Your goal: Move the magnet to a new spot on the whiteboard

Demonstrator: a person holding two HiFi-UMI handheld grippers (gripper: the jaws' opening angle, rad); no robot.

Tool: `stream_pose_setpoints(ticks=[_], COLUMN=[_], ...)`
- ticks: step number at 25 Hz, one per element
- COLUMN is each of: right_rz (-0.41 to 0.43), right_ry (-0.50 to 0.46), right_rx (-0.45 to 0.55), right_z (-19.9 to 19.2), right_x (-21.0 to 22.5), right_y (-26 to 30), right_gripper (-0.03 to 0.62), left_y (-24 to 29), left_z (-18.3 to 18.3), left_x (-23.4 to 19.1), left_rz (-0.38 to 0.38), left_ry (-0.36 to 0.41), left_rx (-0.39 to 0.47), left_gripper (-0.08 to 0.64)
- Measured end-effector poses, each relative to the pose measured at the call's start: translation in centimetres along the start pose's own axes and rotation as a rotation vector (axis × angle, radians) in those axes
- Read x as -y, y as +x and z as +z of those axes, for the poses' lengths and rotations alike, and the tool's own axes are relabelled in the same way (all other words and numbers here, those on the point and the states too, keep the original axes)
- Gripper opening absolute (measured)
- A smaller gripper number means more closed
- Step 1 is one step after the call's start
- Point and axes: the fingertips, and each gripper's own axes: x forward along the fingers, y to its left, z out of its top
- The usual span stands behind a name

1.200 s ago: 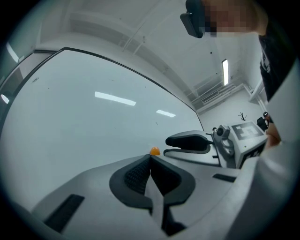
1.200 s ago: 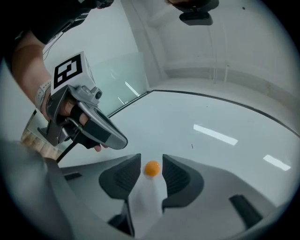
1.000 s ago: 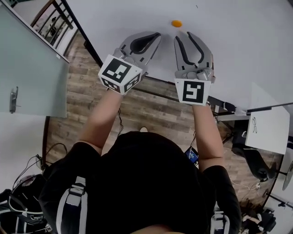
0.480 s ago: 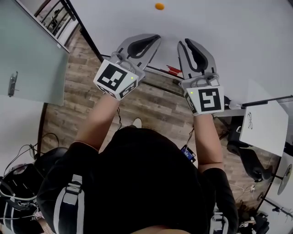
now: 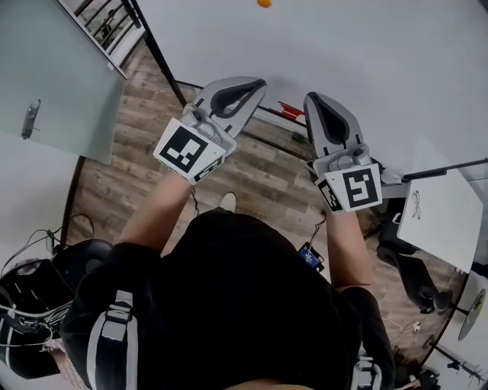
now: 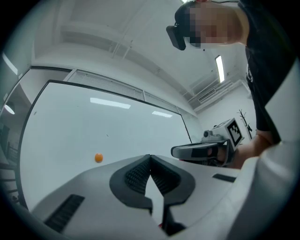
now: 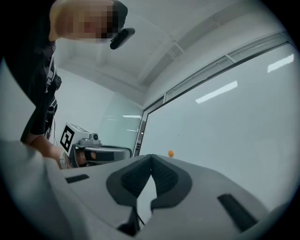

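Note:
A small orange magnet point(image 5: 264, 3) sticks to the whiteboard point(image 5: 366, 53) at the head view's top edge; it also shows as the magnet point(image 6: 98, 158) in the left gripper view and the magnet point(image 7: 170, 153) in the right gripper view. My left gripper point(image 5: 255, 82) is shut and empty, held well below the magnet. My right gripper point(image 5: 314, 99) is shut with nothing between its fingertips, also away from the board. In each gripper view the tips meet: left gripper point(image 6: 150, 157), right gripper point(image 7: 151, 156). Each gripper sees the other beside it.
Red markers point(image 5: 288, 113) lie on the board's tray. A glass door point(image 5: 53, 84) stands at the left. A white table point(image 5: 446, 213) is at the right, and cables and bags lie on the wooden floor point(image 5: 252, 175).
The right gripper's jaws have gone from wide open to shut, empty. Both grippers have drawn back and down from the board, so the magnet now sits farther up the view.

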Motion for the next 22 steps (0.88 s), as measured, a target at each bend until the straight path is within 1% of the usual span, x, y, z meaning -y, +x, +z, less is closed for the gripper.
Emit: stream_pose_setpoints(ticks=[2,4,6,9,11,22], right_rz=[0.019,0.029,0.036,0.045,0.049,0.063], right_ry=[0.018,0.030,0.043,0.061,0.072,0.091], right_rx=[-0.001,-0.006,-0.012,-0.027,-0.031,-0.045], right_z=[-0.5,-1.9,-3.0,-2.8,-2.8,-4.4], right_x=[-0.6,0.1,0.6,-1.3,-2.2,-3.7], right_y=[-2.5,-3.9,-3.8,-2.7,-2.7,-3.3], right_gripper=[0.000,0.000,0.000,0.000,0.000,0.000], left_y=[-0.7,0.1,0.7,-1.3,-2.1,-3.9], left_z=[-0.2,-1.3,-2.2,-2.1,-2.4,-4.3], left_x=[2.6,4.1,4.0,2.8,2.8,3.6], left_rz=[0.010,0.005,-0.001,-0.001,-0.004,-0.012], left_ry=[0.011,0.008,-0.009,-0.042,-0.055,-0.082], left_rx=[0.001,-0.004,-0.011,-0.017,-0.024,-0.051], left_gripper=[0.005,0.005,0.005,0.005,0.005,0.005])
